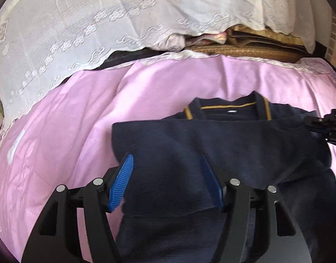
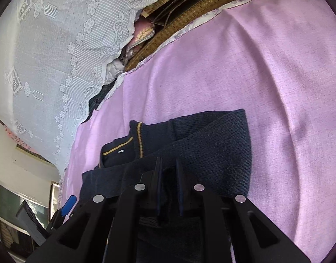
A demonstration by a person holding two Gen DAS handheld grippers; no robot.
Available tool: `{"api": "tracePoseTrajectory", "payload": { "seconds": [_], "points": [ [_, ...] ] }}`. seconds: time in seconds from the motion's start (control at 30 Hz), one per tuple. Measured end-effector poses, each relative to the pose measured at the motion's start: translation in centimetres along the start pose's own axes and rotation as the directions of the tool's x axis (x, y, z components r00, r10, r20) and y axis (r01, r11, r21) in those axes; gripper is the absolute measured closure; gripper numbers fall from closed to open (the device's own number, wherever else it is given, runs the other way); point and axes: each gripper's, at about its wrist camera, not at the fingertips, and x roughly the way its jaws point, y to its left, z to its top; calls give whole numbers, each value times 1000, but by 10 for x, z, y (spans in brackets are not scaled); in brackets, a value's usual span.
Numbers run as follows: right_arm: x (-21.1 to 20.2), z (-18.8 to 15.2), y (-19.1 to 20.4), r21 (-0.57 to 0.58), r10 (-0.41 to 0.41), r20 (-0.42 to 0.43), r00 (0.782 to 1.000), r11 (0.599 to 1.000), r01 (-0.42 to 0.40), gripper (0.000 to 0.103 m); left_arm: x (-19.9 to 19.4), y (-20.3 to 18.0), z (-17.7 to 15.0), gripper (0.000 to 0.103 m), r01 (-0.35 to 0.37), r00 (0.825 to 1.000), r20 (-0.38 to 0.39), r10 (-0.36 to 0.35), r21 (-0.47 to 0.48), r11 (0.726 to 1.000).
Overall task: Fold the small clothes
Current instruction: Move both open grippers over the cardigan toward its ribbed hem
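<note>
Pink bedsheet (image 1: 58, 131) covers the work surface in both of my wrist views. On it lies the navy sweater (image 1: 211, 144), its collar with a yellow stripe (image 1: 265, 107) at the far end and a small white label (image 1: 232, 111) inside the neck. One layer of knit is folded across the body just below the collar.

My left gripper (image 1: 166, 183) sits over the near part of the sweater. Its jaws are spread wide; the blue pads (image 1: 122, 186) flank the fabric, and I see no cloth pinched between them.

My right gripper (image 2: 169, 188) works from the sweater's right side. Its jaws stand close together with dark knit bunched between them, so it is clamped on the sweater. In the left wrist view, this gripper appears at the right edge, touching the folded layer.

Beyond the sweater, a white lace cloth (image 1: 80, 22) hangs over stacked bedding at the far side of the sheet. Under its hem I see a brown woven mat (image 1: 244, 51) and a pink cushion (image 2: 143, 31).
</note>
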Motion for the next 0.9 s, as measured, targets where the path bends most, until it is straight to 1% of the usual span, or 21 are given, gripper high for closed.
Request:
{"api": "tracePoseTrajectory", "payload": {
  "seconds": [0.07,0.1,0.13,0.17,0.2,0.3,0.4,0.47,0.57,0.6,0.63,0.7,0.77,0.9],
  "points": [
    [-1,0,-4,11,-3,4,1000,1000,3,92,8,17,-9,41,-20,999,-39,19,-20,1000],
    [-4,-1,-3,9,-13,14,1000,1000,13,90,13,24,-12,39,-19,998,-57,17,-29,999],
    [-7,-1,0,-5,-27,29,999,1000,27,89,18,29,-15,39,-13,997,-72,11,-36,999],
    [-11,-3,6,-32,-36,46,998,999,37,89,22,33,-18,37,-5,997,-82,1,-44,999],
    [-14,-5,13,-61,-33,56,998,997,37,89,23,35,-20,35,1,997,-82,-5,-52,999],
    [-18,-16,41,-147,3,52,999,989,4,89,22,37,-21,34,7,998,-65,-10,-59,998],
    [-12,-32,67,-238,21,10,1000,971,-18,89,14,35,-17,34,5,1000,-26,-7,-51,999],
    [-4,-40,76,-270,8,-14,1000,963,-11,89,11,35,-15,34,-2,1000,-8,2,-38,999],
    [9,-45,71,-276,-47,-33,998,960,36,89,19,39,-14,33,-24,1000,-15,23,-37,999],
    [13,-45,66,-267,-70,-38,997,962,57,89,23,43,-15,32,-8,1000,-29,6,-53,999],
    [16,-45,60,-254,-80,-44,996,965,66,93,27,46,-16,32,12,999,-41,-15,-71,997],
    [20,-42,49,-226,-55,-66,996,973,39,96,34,53,-19,28,35,998,-57,-41,-100,994],
    [21,-41,45,-218,-50,-73,996,975,33,99,38,55,-21,27,50,996,-62,-58,-113,992],
    [22,-42,44,-213,-47,-72,996,977,30,100,37,54,-21,26,52,997,-54,-58,-111,993]
  ]
}}
